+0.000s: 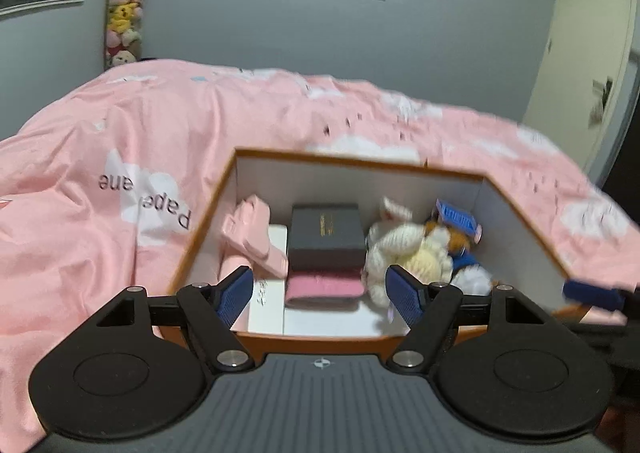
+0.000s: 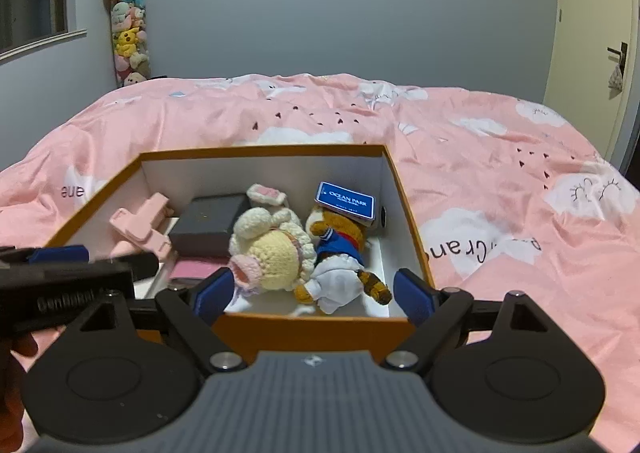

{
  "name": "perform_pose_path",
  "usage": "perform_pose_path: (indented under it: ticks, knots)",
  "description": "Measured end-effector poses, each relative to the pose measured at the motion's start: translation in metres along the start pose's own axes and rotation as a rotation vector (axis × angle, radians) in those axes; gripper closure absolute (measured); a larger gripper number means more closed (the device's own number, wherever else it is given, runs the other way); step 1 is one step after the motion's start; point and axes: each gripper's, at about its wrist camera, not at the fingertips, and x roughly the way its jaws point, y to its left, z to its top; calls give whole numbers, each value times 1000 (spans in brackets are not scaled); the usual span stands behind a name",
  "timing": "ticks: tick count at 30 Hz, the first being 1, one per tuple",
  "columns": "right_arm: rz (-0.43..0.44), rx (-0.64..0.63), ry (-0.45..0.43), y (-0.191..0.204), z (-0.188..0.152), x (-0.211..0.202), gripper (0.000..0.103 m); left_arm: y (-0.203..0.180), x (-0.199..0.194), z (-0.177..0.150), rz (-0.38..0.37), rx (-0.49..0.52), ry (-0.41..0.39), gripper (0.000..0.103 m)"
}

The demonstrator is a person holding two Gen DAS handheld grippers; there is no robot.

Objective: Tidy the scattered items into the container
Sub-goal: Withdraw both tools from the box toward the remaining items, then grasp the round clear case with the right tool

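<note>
Both grippers stand wide with nothing between their blue pads: the left gripper [image 1: 322, 295] hangs over the near edge of the box at the bottom centre of its view, and the right gripper [image 2: 312, 295] does the same in its own view, its pads well apart above the near wall.

An orange box [image 2: 312, 327] with white inner walls sits on the bed, filling the middle of both frames. Inside it, at the right, a brown plush bear [image 2: 340, 249] in a blue and white sailor outfit lies on its back, a blue tag [image 2: 346, 200] printed with white letters lying over its head. Just left of it and touching it lies a cream and yellow crocheted doll [image 2: 272, 253] with pink trim. Further left is a dark grey box [image 2: 210, 225], with a pink flat piece [image 1: 324, 287] in front of it on a white base. A pale pink clip [image 2: 140, 227] leans against the left wall.

Around the box spreads a pink duvet [image 2: 480, 157] printed with white clouds and lettering. In the upper left of the frame, a tall column of soft toys [image 2: 128, 37] stands against the grey wall.
</note>
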Motion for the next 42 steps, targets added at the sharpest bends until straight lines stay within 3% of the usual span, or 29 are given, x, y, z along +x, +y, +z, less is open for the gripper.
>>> perform_pose_path:
  ticks: [8, 16, 21, 25, 29, 33, 36, 42]
  knots:
    - [43, 34, 30, 4, -1, -40, 15, -2, -48, 7, -41, 65, -18, 16]
    - [76, 21, -4, 10, -10, -86, 14, 6, -106, 0, -106, 106, -26, 16]
    - [74, -2, -24, 16, -18, -108, 15, 16, -133, -9, -91, 127, -13, 16]
    - [100, -8, -33, 20, -21, -122, 14, 34, -150, -13, -98, 91, 8, 16]
    - [119, -25, -26, 22, -25, -133, 14, 58, -168, -18, -57, 43, 16, 16]
    - [147, -39, -6, 21, -31, -140, 15, 79, -177, -26, -65, 1, 75, 19]
    - [180, -67, 19, 24, -38, -143, 18, 86, -181, -36, -84, -8, 120, 19]
    - [219, -203, 125, 49, -65, -141, 39, 82, -182, -61, -118, 48, 216, 19]
